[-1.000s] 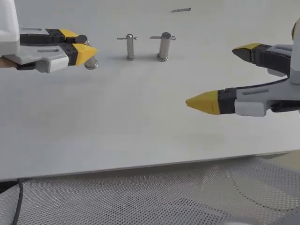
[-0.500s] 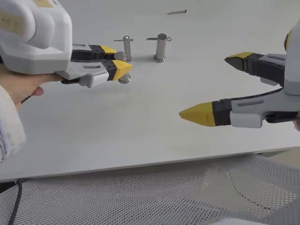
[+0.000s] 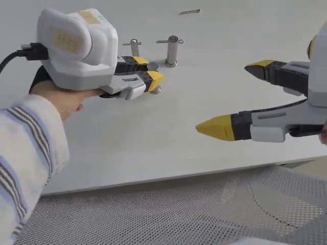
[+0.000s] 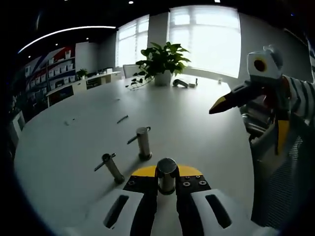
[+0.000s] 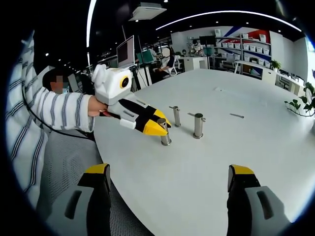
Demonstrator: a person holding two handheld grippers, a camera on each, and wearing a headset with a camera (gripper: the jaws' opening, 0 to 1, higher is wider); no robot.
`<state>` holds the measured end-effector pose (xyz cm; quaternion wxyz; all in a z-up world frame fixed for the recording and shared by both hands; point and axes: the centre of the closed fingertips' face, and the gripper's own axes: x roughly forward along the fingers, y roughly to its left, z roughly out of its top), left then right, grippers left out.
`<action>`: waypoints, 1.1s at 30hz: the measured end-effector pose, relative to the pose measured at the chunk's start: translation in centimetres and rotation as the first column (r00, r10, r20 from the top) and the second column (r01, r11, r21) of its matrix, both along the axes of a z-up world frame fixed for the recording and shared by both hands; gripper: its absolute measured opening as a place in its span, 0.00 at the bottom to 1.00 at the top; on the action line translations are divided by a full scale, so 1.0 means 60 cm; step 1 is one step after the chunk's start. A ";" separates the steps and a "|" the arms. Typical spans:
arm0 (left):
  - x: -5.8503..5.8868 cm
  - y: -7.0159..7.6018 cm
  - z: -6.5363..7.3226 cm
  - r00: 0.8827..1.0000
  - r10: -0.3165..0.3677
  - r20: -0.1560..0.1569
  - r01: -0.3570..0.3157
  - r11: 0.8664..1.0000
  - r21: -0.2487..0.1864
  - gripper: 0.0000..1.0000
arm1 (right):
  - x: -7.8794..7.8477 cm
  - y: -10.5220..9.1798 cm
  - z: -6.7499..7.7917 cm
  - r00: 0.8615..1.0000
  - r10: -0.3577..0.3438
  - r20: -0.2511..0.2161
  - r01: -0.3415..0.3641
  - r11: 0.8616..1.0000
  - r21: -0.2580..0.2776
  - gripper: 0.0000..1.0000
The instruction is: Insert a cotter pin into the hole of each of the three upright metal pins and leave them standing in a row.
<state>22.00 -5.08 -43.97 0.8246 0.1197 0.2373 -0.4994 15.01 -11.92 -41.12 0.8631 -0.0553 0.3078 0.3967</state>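
— Where is the short silver steel pin with the round head (image 4: 166, 174)?
— Upright, pinched between the yellow-tipped jaws of the left gripper (image 3: 153, 77), its base down at the white bench (image 3: 153, 148).
— And the others?
— Just beyond it stand a slim steel pin (image 3: 135, 47) and a thicker steel pin (image 3: 172, 50), side by side. Each is crossed near the top by a thin wire cotter pin (image 3: 161, 41).
— Anything further out?
— A loose cotter pin (image 3: 189, 11) lies farther back. The right gripper (image 3: 222, 97) hovers well apart, jaws spread wide.

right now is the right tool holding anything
No, the right tool is open, with nothing between its jaws.
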 end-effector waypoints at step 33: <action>-0.008 0.001 -0.023 0.997 0.079 -0.024 -0.080 0.996 -0.047 0.15 | -0.005 -0.007 -0.016 1.000 -0.009 -0.025 0.008 1.000 -0.021 0.98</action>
